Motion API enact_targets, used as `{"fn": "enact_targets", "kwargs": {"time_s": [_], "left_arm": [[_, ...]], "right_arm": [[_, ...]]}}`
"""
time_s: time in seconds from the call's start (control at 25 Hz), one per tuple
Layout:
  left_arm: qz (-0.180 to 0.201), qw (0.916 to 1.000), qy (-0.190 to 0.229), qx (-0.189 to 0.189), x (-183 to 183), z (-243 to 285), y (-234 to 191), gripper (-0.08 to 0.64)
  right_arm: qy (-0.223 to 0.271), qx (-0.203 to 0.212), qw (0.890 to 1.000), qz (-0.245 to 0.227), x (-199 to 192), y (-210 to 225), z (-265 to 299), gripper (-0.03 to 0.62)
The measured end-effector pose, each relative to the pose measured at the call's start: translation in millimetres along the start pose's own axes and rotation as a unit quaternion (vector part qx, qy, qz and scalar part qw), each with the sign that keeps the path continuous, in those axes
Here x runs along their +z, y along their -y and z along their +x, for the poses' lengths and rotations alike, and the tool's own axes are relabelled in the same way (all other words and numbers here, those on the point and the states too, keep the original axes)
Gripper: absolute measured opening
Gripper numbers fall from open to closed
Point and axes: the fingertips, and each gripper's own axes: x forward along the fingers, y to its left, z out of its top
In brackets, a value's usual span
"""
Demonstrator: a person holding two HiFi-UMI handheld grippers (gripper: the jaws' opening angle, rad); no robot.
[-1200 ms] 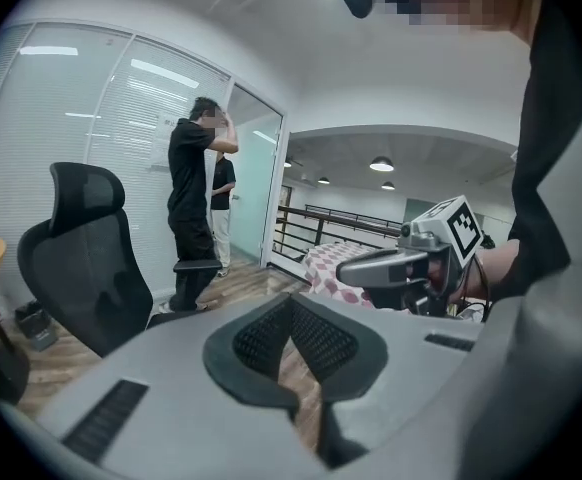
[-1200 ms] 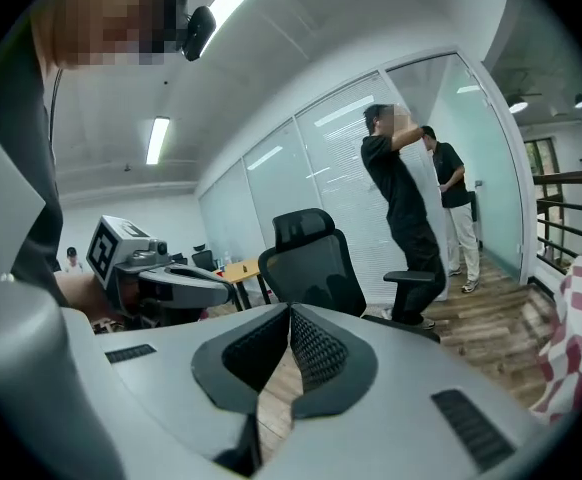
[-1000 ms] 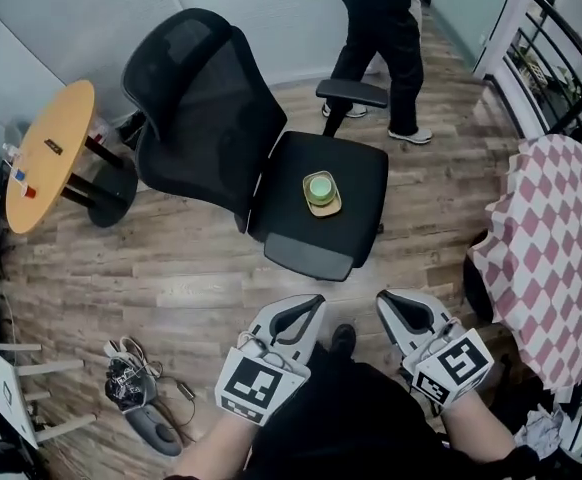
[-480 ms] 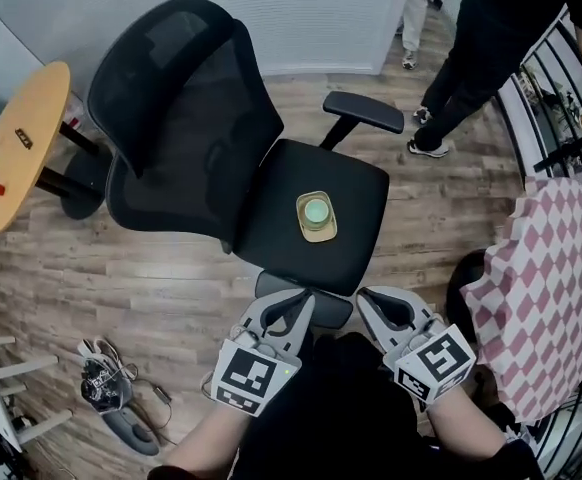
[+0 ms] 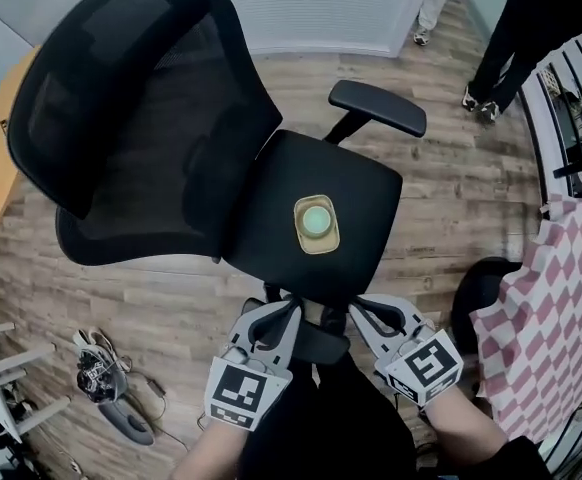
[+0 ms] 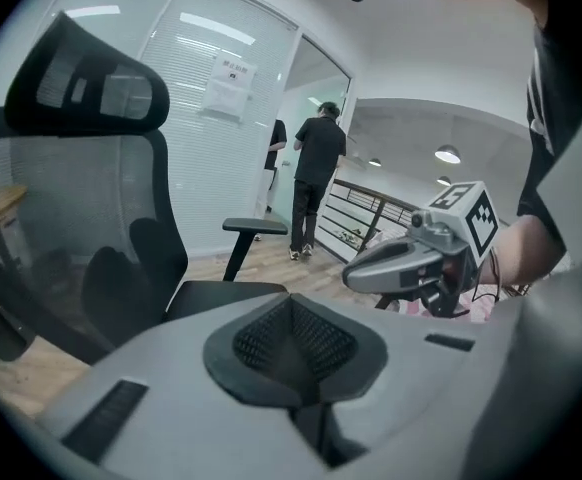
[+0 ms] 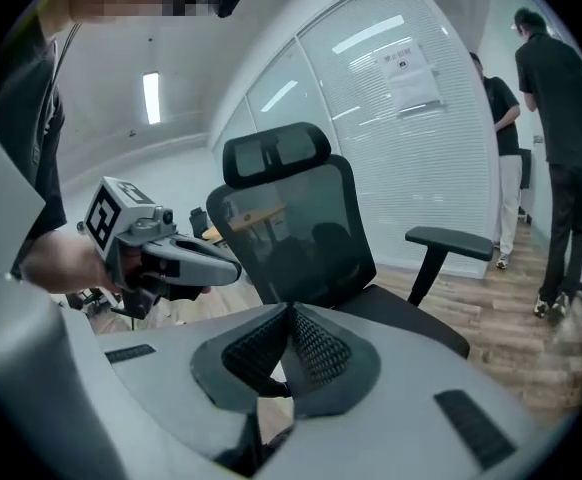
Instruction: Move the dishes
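On the black chair seat (image 5: 271, 203), near its middle: a small green cup (image 5: 316, 218) standing on a yellowish saucer (image 5: 318, 241) with rounded corners. Could be glazed ceramic or hard plastic; too small in the head view to tell which. Judged light, stiff and smooth, so apt to slip under hard pads, and to chip if ceramic. Most likely stacked rather than joined: lifting the saucer alone risks sliding the cup off, and lifting the cup alone leaves the saucer behind. Best taken at the cup's wall, one jaw inside the rim and one outside, or by pinching the saucer's near edge and keeping it level. Rests on soft upholstery, so liable to rock under a downward push.

As for the left gripper (image 5: 276, 313): held low by the seat's front edge, well short of the dishes. In the left gripper view, jaws pressed together along their ribbed pads, clamping nothing. As for the right gripper (image 5: 363, 310): just beside the other, aimed at the seat too. In the right gripper view, jaws likewise closed tip to tip, gripping nothing. No contact with cup or saucer on either side. Calls for spreading the jaws before any grasp.
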Motion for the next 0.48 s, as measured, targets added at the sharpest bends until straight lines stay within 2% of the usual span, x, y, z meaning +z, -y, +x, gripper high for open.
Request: {"fn": "enact_targets", "kwargs": {"time_s": [0.24,0.4,0.48], "left_arm": [[-0.001,0.9999,-0.010,0.000,-26,53,-33,0.006],[-0.014,0.9988,-0.029,-0.036,-43,82,-48,0.006],[-0.005,0.9977,-0.042,-0.054,-51,93,-59,0.006]], "right_arm": [[-0.036,0.004,0.999,-0.015,-39,43,58,0.021],[-0.061,0.016,0.998,-0.025,-66,57,89,0.021],[-0.069,0.016,0.997,-0.031,-77,64,104,0.021]]}}
